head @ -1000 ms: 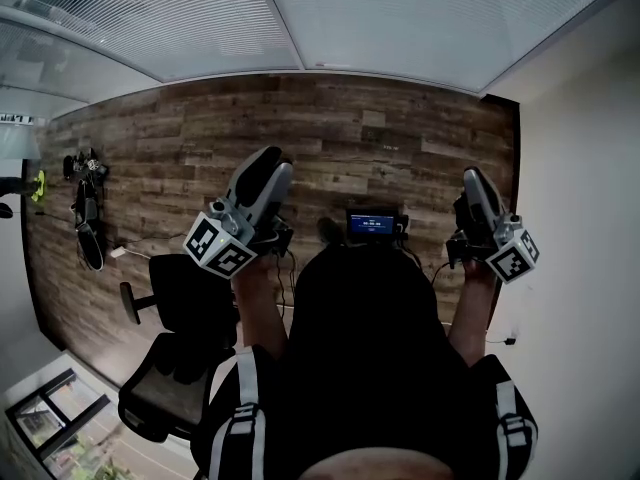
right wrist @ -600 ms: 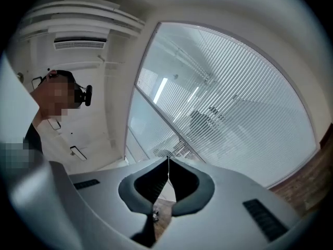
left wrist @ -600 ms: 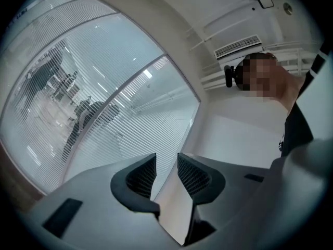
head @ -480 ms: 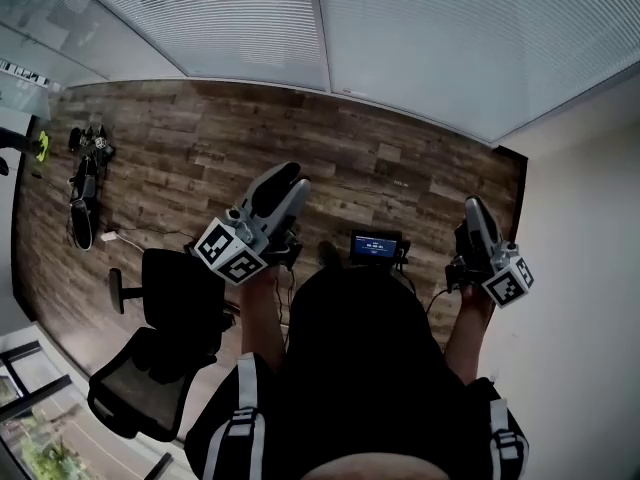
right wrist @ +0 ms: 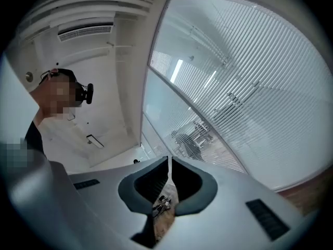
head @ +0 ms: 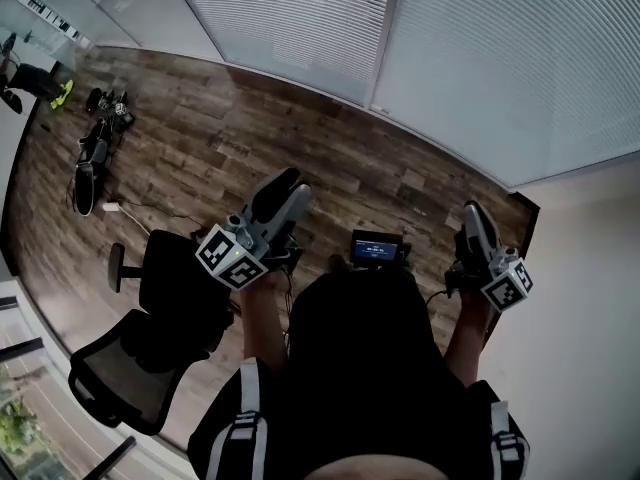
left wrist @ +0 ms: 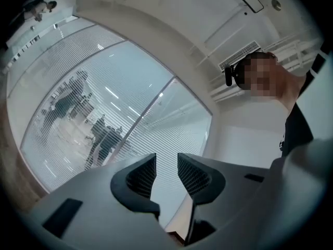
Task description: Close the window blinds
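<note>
Looks like you're only on the approach. Your grey left gripper [head: 288, 182] has its jaws slightly apart and empty. The white slatted window blinds [head: 500, 58] hang on the far side, well apart from both grippers. Your right gripper [head: 474, 214] is pinched closed on nothing. Next, get right up close and grab whatever tilts the slats.

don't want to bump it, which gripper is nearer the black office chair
Left. The left gripper sits next to the black office chair in the head view; the right gripper is beyond the person's body.
</note>
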The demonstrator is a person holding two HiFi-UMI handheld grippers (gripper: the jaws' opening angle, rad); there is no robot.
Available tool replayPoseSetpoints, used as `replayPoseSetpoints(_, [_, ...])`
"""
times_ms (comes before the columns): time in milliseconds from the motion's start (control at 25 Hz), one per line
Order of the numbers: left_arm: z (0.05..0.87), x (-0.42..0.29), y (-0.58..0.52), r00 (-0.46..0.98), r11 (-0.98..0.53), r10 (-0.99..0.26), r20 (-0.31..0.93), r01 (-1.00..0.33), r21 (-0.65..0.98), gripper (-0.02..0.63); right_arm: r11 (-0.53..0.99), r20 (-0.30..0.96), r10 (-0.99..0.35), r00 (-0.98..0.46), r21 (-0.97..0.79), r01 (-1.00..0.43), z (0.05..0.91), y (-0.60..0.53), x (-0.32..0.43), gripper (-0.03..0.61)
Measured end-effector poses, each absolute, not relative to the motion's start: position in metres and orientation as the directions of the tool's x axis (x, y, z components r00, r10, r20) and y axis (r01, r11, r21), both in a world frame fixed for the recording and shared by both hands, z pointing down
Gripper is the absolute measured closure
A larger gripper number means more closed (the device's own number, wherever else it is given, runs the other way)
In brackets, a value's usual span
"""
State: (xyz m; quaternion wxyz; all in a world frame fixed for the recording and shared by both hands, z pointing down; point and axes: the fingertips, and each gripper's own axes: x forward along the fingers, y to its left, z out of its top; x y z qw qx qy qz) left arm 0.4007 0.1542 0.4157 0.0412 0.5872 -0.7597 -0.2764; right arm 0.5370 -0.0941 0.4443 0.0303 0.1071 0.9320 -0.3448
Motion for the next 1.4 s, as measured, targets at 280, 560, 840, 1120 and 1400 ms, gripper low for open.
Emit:
replayPoseSetpoints(280, [0.419,0.361,0.221,-0.452,0.29,-0.85,-0.27,-0.831,0.476,0.476,0.728,-0.104,0.357,-0.928,-0.592,0.346,0.463,-0.046,0.469,0.571])
replayPoseSetpoints(560, [0.429,0.314,0.255,-0.557,0.393,-0.791,-0.254,-0.78,0.488,0.476,0.703,-0.073,0.473,-0.878,-0.57,0.426,0.475,-0.024,0.382,0.569])
replayPoseSetpoints(840, [0.43,0.215,0.279,-0.637,0.49,-0.739,-0.218,-0.731,0.476,0.476,0.638,-0.063,0.574,-0.816,-0.59,0.494,0.497,0.003,0.238,0.537])
replayPoseSetpoints(1120, [0.396,0.121,0.252,-0.606,0.481,-0.762,-0.228,-0.765,0.429,0.476,0.695,-0.035,0.587,-0.809,-0.49,0.526,0.471,-0.012,0.118,0.488])
replayPoseSetpoints(1400, [0.401,0.046,0.229,-0.54,0.381,-0.801,-0.259,-0.793,0.475,0.476,0.763,0.037,0.525,-0.85,-0.463,0.451,0.474,-0.025,0.074,0.471])
